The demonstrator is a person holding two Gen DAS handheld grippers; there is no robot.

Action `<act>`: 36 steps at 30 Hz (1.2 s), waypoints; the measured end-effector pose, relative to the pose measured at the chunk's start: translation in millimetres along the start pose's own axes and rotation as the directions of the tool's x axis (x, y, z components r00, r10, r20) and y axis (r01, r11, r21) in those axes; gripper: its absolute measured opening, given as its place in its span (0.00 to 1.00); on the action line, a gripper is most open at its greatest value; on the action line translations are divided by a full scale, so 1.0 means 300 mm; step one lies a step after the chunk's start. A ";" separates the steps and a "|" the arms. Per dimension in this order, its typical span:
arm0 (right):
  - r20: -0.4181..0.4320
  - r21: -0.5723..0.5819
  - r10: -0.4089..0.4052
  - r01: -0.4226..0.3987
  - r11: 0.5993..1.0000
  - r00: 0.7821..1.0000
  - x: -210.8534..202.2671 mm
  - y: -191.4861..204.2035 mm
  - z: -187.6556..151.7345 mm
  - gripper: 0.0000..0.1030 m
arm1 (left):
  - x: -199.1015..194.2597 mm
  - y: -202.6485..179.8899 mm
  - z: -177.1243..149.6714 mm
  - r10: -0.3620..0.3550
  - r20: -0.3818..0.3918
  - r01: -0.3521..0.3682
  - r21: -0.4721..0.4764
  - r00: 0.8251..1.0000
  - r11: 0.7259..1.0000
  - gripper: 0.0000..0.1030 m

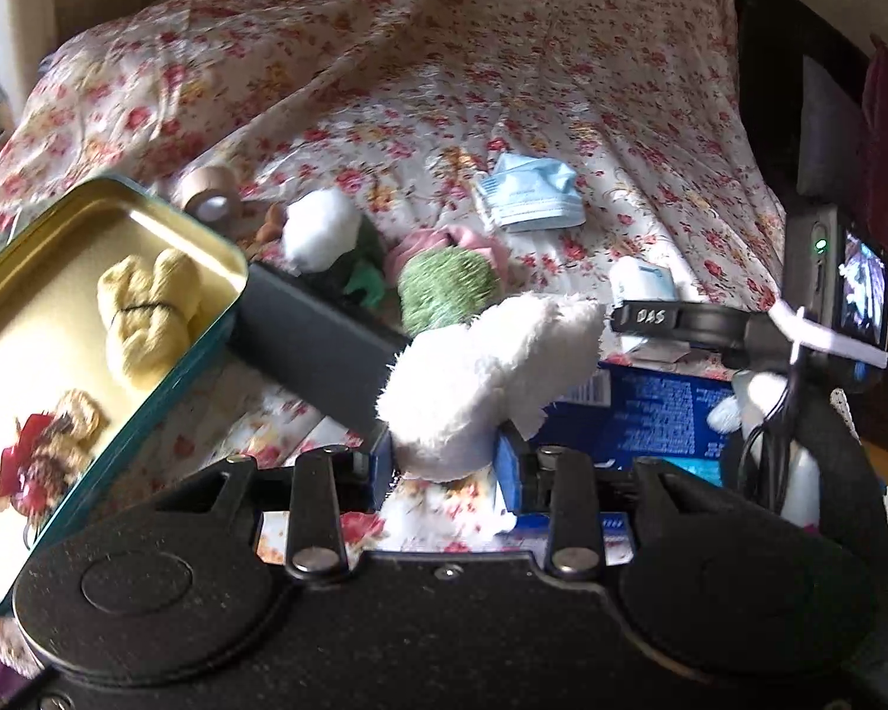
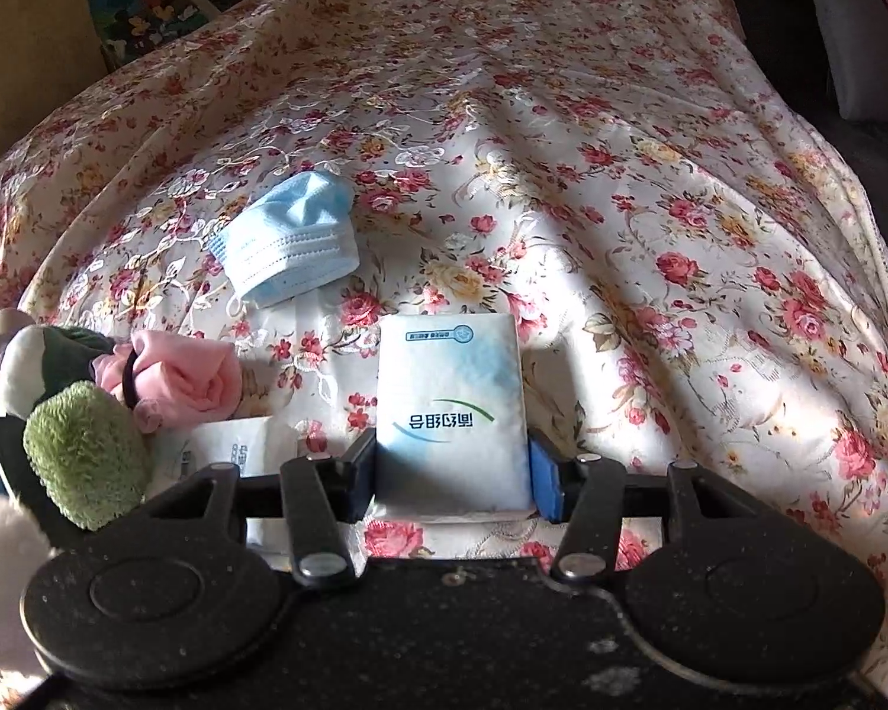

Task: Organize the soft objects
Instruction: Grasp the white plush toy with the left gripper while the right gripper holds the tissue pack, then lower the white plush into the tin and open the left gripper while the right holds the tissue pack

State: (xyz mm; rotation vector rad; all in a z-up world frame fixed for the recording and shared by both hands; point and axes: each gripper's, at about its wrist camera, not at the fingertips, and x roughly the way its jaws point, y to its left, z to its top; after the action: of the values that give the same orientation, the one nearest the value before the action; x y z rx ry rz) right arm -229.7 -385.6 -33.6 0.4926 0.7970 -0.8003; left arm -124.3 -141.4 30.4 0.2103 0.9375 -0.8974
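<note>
The floral cloth point(image 2: 651, 189) gives you the most room: beyond the blue face mask point(image 2: 293, 242) and out to your right it lies bare and wrinkled, falling away at its far and right edges. Your left side is crowded. There the open tin point(image 1: 148, 195) sits tilted at the cloth's near-left edge, its lid point(image 1: 319, 343) beside it, and a blue printed box point(image 1: 651, 414) lies just right of your left tool.

Your left tool point(image 1: 447, 467) is pressed together on a white plush toy point(image 1: 485, 378), pinching its lower end so the fluffy body stands up above the fingers, clear of the cloth, just right of the tin. Your right tool point(image 2: 453, 482) is partly spread and pinches a white-and-blue tissue pack point(image 2: 451, 408) by its two sides, low over the cloth.

Inside the tin lie a pale yellow yarn bundle point(image 1: 148, 307) and, nearer you, a blurred red-and-tan item point(image 1: 47, 449).

Between the tools sits a small heap: a green fuzzy ball point(image 2: 86, 455), a pink cloth roll point(image 2: 189, 378), and a white-and-green plush point(image 2: 35, 355). A tape roll point(image 1: 210, 198) rests behind the tin.
</note>
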 end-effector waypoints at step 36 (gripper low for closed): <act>-0.248 -0.255 0.256 -0.318 0.913 0.934 -0.442 0.331 -0.168 0.49 | -0.182 0.384 -0.039 0.198 0.075 -0.159 -0.357 0.977 0.920 0.35</act>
State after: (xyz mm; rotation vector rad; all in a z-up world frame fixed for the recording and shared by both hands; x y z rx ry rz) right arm -232.0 -233.5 49.1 0.4209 0.9930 -0.3489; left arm -60.3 -30.9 41.6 -0.0586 0.9426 -0.5552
